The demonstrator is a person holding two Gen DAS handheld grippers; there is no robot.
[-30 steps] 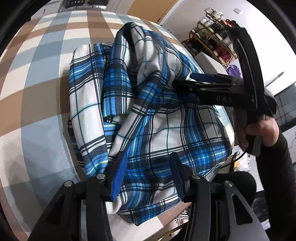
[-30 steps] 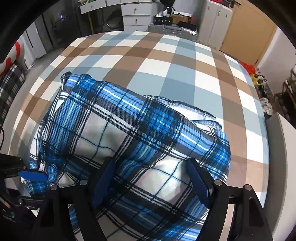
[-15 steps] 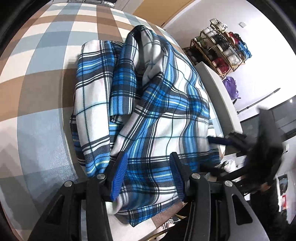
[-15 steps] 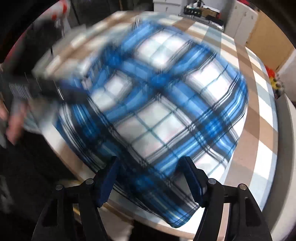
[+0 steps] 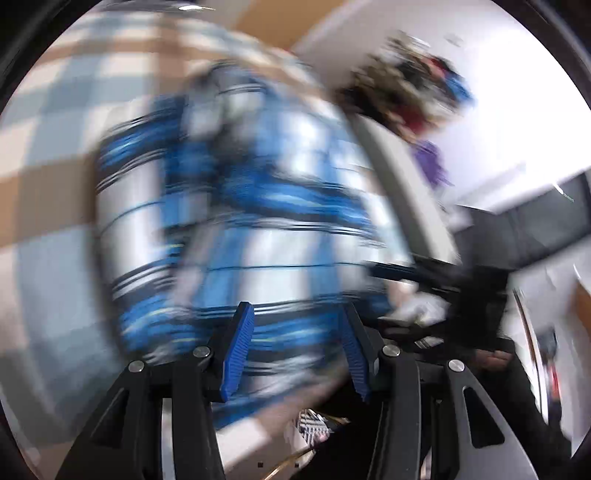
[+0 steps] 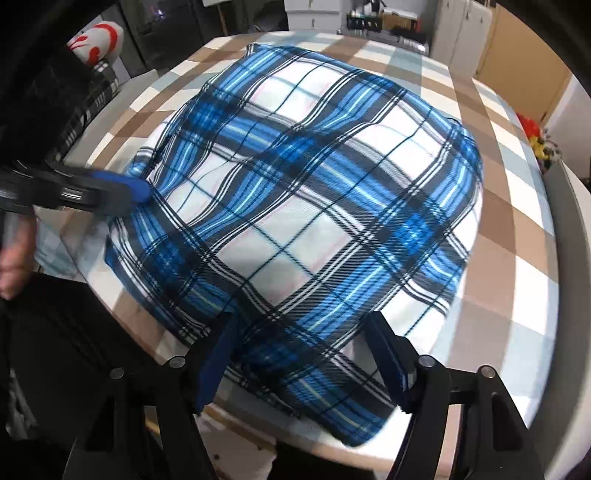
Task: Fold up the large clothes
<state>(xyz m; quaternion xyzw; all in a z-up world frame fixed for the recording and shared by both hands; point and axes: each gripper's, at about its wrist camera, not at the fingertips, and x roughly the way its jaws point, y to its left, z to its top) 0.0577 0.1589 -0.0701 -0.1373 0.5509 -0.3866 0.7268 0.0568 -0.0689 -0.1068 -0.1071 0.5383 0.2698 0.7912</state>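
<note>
A blue-and-white plaid garment (image 6: 314,206) lies folded in a thick bundle on the checked table (image 6: 517,240). My right gripper (image 6: 303,354) hangs over the bundle's near edge. Its jaws are opening wide; cloth lies under and between them, and the pads do not press on it. My left gripper (image 6: 136,192) comes in from the left and bites the bundle's left edge, where wrinkles fan out from its tip. The left wrist view is badly blurred: the garment (image 5: 258,206) fills the gap of the left gripper (image 5: 295,343), and the right gripper (image 5: 424,273) is a dark smear.
The table's near edge (image 6: 258,439) runs just under my right gripper. A hand (image 6: 14,258) and a dark sleeve are at the left. Cabinets and a suitcase (image 6: 388,26) stand beyond the far end. A cluttered shelf (image 5: 406,85) is off to the side.
My right gripper has swung from above the garment's middle to its near edge, and its jaws stand wider. The left wrist view has tipped upward and turned blurry.
</note>
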